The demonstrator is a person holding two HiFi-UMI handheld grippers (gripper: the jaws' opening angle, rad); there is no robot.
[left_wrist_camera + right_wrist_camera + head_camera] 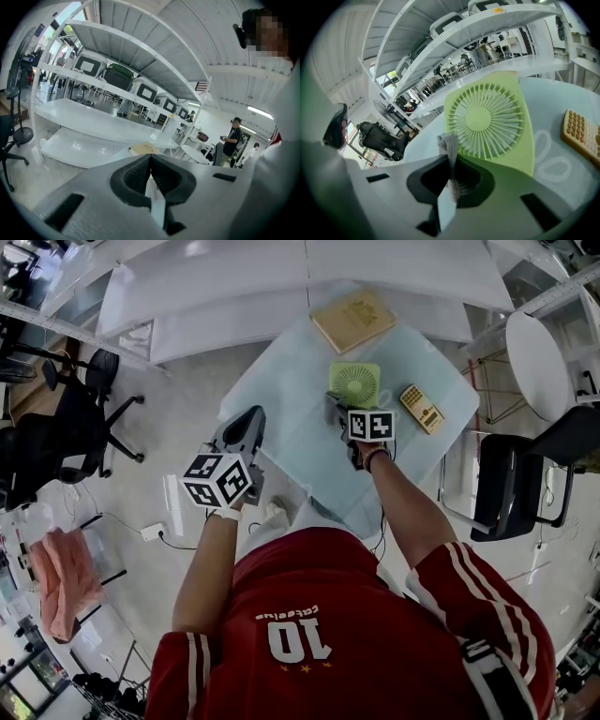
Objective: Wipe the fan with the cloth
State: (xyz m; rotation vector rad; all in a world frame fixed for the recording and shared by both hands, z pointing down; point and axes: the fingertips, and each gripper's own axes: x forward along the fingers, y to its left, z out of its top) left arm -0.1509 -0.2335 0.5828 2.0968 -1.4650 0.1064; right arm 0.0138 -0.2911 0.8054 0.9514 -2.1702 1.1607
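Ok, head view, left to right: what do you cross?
Office chair → left gripper → fan → calculator. Left out: the book and the right gripper, since both overlap the fan's span.

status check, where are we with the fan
Left gripper shut, empty, held aside. Right gripper shut on cloth, facing the fan. Nothing between cloth and fan.

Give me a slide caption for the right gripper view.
Right gripper, shut on a grey cloth, faces the green fan on the table, calculator at right.
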